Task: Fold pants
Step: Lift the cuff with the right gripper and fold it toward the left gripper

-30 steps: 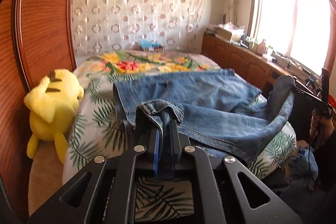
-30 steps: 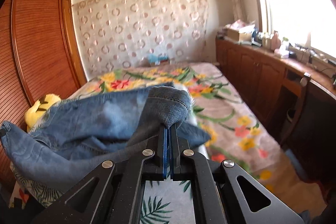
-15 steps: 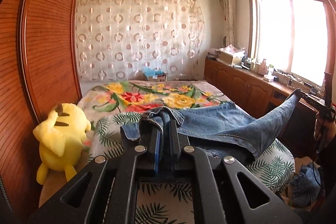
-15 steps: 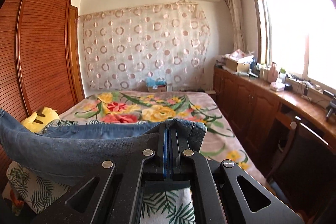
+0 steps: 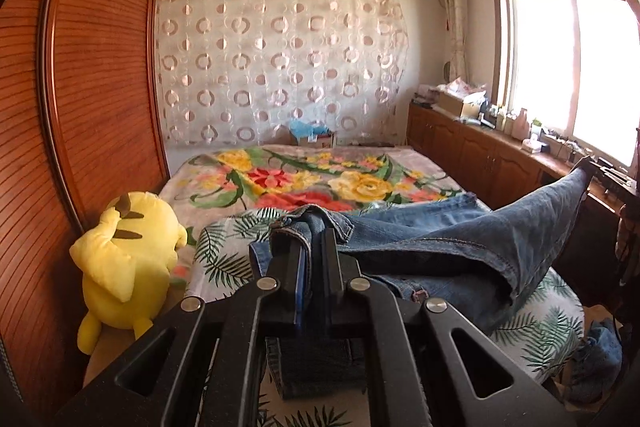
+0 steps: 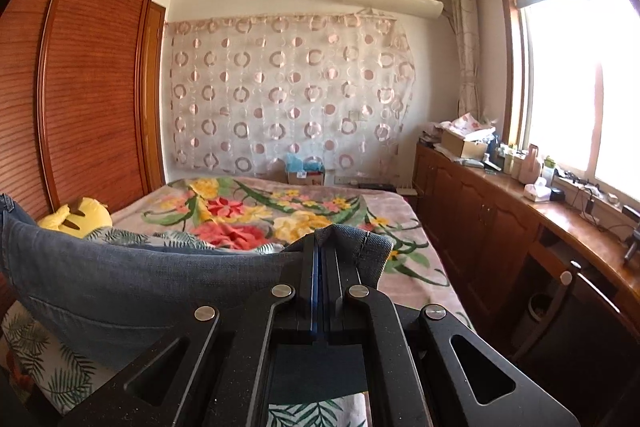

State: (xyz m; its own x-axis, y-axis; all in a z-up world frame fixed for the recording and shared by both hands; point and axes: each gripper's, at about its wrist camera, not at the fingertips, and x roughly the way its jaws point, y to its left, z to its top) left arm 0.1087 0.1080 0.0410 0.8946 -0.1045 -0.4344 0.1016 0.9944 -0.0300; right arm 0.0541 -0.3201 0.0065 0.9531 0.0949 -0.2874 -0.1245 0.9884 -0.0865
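Denim in left gripper (image 5: 312,247): a thick bunched edge of the jeans (image 5: 460,247), waistband or hem not being told apart, is being clamped between nearly closed jaws, just above the near end of the bed (image 5: 552,311).
Denim in right gripper (image 6: 320,255): another edge is being pinched by jaws pressed fully together, off the bed's window side.
Progress: the jeans are being held stretched and lifted above the bed; no finished fold is being shown, so laying down and folding are judged as remaining.
Obstacles: a yellow plush toy (image 5: 124,259) is sitting against the bed's wardrobe side, near the denim.
Beyond: a small box (image 5: 312,135) is standing past the bed's far end.
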